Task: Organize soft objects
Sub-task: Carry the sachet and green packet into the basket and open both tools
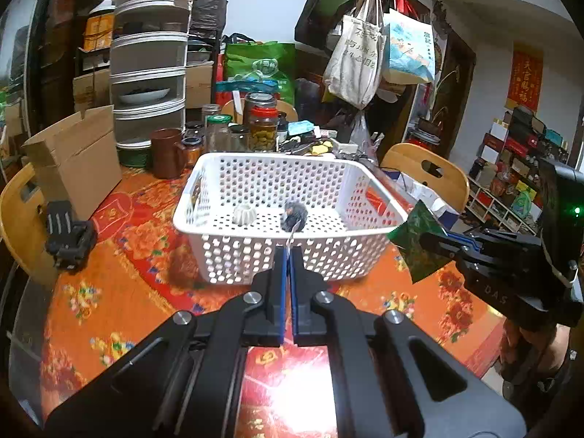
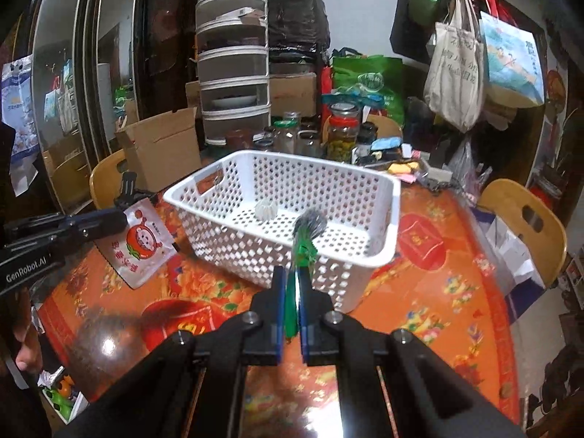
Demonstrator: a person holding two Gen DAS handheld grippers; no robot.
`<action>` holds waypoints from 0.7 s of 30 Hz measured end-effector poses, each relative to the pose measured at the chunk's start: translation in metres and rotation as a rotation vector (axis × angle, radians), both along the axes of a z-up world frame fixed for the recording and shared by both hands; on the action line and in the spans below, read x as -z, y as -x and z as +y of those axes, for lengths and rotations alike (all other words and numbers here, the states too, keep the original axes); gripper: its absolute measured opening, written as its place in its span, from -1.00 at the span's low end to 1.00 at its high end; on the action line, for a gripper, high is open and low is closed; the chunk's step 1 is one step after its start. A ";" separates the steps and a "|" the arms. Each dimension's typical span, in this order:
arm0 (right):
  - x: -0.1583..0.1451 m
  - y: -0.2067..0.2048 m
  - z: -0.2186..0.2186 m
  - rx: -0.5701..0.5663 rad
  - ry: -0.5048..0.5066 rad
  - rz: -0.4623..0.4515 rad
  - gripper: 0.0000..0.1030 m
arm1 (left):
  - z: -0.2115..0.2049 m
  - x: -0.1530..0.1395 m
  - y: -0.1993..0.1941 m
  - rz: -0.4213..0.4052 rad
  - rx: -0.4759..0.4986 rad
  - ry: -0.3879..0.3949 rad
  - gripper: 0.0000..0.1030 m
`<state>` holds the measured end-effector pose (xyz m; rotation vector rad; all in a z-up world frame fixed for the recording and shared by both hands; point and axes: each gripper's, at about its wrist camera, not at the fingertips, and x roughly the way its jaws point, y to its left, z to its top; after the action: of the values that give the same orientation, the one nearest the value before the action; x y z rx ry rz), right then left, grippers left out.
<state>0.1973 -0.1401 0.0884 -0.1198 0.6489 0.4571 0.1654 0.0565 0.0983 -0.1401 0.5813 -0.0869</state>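
Because both packets are pinched only by an edge and hang in the air short of the white basket (image 1: 288,215), we judge the main risk to be a slip: a thin, slick sachet could slide out of the pads and land on the orange tablecloth (image 1: 120,292) rather than inside, or catch on the near rim on the way over. In the left gripper (image 1: 289,255) the jaws are pressed almost together on the white cartoon sachet (image 2: 144,241), seen edge-on from its own camera. The right gripper (image 2: 291,277) is nearly closed on the green packet (image 1: 419,244), whose edge runs up between the pads. Already in the basket lie a cream fluted piece (image 1: 244,213) and a grey fluffy ball (image 1: 295,215), which a careless drop might knock aside.
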 end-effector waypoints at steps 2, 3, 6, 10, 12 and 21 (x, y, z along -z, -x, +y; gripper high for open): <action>-0.007 -0.006 -0.001 0.005 0.004 -0.005 -0.91 | 0.000 -0.007 -0.006 -0.004 -0.002 -0.004 -0.97; -0.010 -0.010 -0.001 0.007 0.008 -0.008 -0.91 | 0.000 -0.012 -0.011 -0.004 0.000 0.000 -0.97; -0.021 -0.020 0.000 0.017 0.016 -0.018 -0.91 | 0.000 -0.024 -0.024 -0.009 -0.008 -0.007 -0.97; -0.032 -0.041 0.006 0.025 0.039 -0.014 -0.91 | 0.003 -0.041 -0.049 -0.003 -0.015 -0.016 -0.97; -0.035 -0.057 0.011 0.029 0.052 0.006 -0.91 | 0.004 -0.046 -0.065 0.011 -0.020 -0.023 -0.97; -0.018 -0.127 0.036 0.033 0.101 0.096 -0.91 | 0.019 -0.030 -0.157 0.140 -0.058 -0.005 -0.97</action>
<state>0.3239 -0.1038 0.1062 -0.1833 0.7673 0.3997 0.3226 0.0759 0.1285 -0.1589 0.7165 -0.0188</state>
